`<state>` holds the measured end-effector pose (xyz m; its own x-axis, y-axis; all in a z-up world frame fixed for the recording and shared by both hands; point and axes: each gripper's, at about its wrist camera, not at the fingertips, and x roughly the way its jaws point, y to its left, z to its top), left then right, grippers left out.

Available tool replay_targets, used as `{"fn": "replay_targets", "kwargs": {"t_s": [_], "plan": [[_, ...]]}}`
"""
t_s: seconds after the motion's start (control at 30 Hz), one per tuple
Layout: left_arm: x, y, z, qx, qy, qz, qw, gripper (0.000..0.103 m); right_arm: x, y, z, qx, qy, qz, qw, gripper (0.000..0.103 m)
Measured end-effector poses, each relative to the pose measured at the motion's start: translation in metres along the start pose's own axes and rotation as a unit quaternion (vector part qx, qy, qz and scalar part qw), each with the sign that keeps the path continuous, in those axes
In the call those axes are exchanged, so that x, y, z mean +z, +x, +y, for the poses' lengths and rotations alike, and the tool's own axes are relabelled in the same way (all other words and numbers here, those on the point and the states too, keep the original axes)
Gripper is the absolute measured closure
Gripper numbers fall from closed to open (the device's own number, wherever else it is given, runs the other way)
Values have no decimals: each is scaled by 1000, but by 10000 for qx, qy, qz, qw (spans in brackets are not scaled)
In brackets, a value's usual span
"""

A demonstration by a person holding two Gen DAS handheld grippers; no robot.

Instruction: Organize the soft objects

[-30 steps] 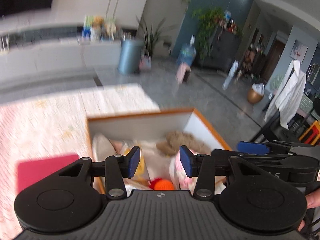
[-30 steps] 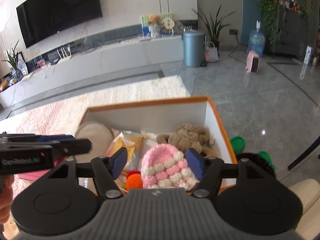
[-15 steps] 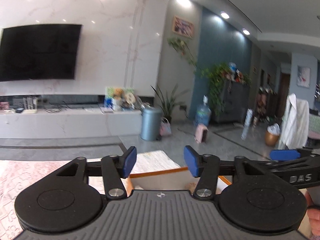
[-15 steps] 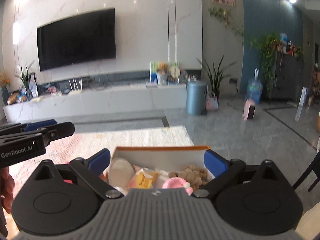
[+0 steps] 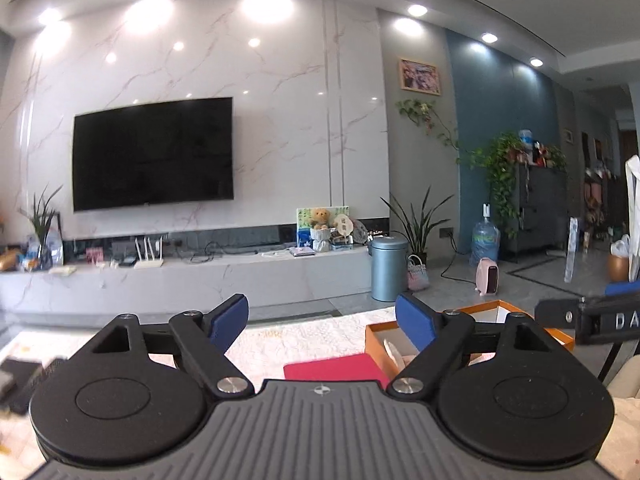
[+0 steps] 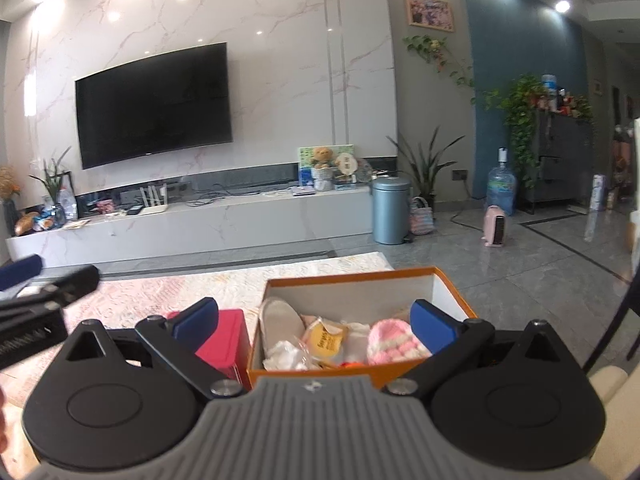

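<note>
Looking along the left gripper (image 5: 322, 320), both blue pads (image 5: 229, 317) stand wide apart with nothing between them; the jaws have just been opening. Beyond them lies a pale rug (image 5: 304, 338), and a red pad (image 5: 332, 366) rests on it just past the gripper body. The orange box (image 5: 554, 332) sits to the right on the rug, its near corner hidden behind the right-hand finger, so the box and its soft things lie off to the side of the gap, not inside it. Only a pale rounded piece shows over the box's wall here. The right gripper's tip (image 5: 588, 316) pokes in from the right edge above the box. Farther back stand a TV (image 5: 152, 154) on a marble wall and a blue bin (image 5: 388, 268).

From the right wrist, the right gripper (image 6: 314, 320) is also spread fully, jaws having just widened, holding nothing. The box (image 6: 360, 278) lies straight ahead, mostly framed between the two pads and beyond their tips. Inside it, a pink hat (image 6: 390, 344) lies at the right, next to the right-hand pad in the picture but apart from it; a yellow packet (image 6: 326, 340) sits mid-box, a white crumpled piece (image 6: 286, 354) at front left, and a beige oval (image 6: 280, 318) leans at the left wall. The red pad (image 6: 228, 336) lies just left of the box. The left gripper (image 6: 44, 296) enters from the left edge.
</note>
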<state>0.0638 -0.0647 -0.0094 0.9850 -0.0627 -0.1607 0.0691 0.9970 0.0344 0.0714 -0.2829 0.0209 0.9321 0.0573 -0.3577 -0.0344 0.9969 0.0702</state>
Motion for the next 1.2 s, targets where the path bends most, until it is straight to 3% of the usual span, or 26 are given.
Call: {"fn": "replay_targets", "kwargs": {"t_s": [0.03,0.37,0.57,0.73,1.2], "plan": [[-4,3,5,-6,-80,66,9999,0,-6,-2,1,-21,0,-6,10000,3],[-36,12,15,-73,-281,871,9958,0,-56,-6,8,-293,-184,-176,9992,3],[-45,11,5,-29,-128,952,9954,0,-71,-3,1,-317,-19,-253,9992,3],[-56,15,1,-38,-168,1166,9930,0,-78,7,-1,-310,7,-2,9995,3],[-68,17,-4,-18,-108,1525,9882,0,-81,15,-5,-298,189,128,9993,3]]}}
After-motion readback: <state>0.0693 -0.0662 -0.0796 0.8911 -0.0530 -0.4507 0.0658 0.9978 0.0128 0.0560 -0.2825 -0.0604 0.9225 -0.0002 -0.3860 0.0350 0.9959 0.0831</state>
